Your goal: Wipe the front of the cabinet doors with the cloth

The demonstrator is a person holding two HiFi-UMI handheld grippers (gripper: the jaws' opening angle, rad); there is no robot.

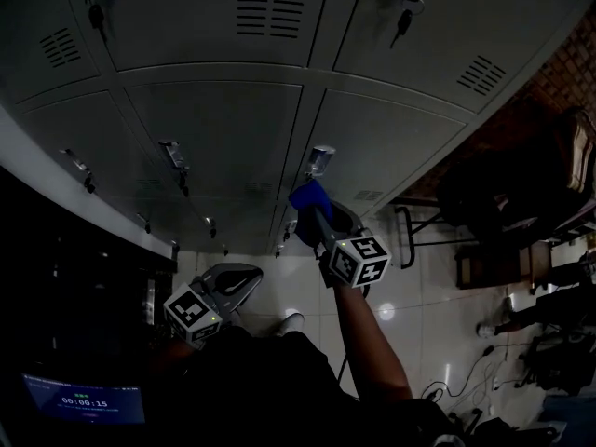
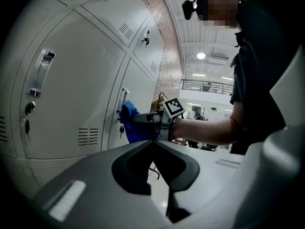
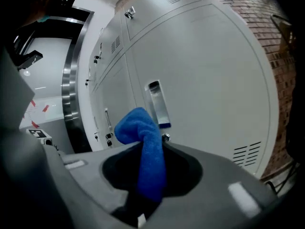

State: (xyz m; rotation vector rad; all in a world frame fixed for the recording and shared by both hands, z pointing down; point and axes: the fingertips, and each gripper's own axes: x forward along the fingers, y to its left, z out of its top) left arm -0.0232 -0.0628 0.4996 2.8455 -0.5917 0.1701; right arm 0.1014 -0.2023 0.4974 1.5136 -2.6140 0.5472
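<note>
The right gripper [image 3: 151, 148] clamps the blue cloth [image 3: 143, 128] at a cabinet door [image 3: 209, 80], contact uncertain. The left gripper [image 2: 153, 142] is closed, empty. Wiping judged largely outstanding.

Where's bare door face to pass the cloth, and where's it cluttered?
Free: the flat panel between the handle and the vent, right of the cloth. Crowded: the door edge at the handle, and the neighbouring doors' keys left of it.

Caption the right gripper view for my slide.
Right gripper shut on a blue cloth, held before the handle of a grey cabinet door.
</note>
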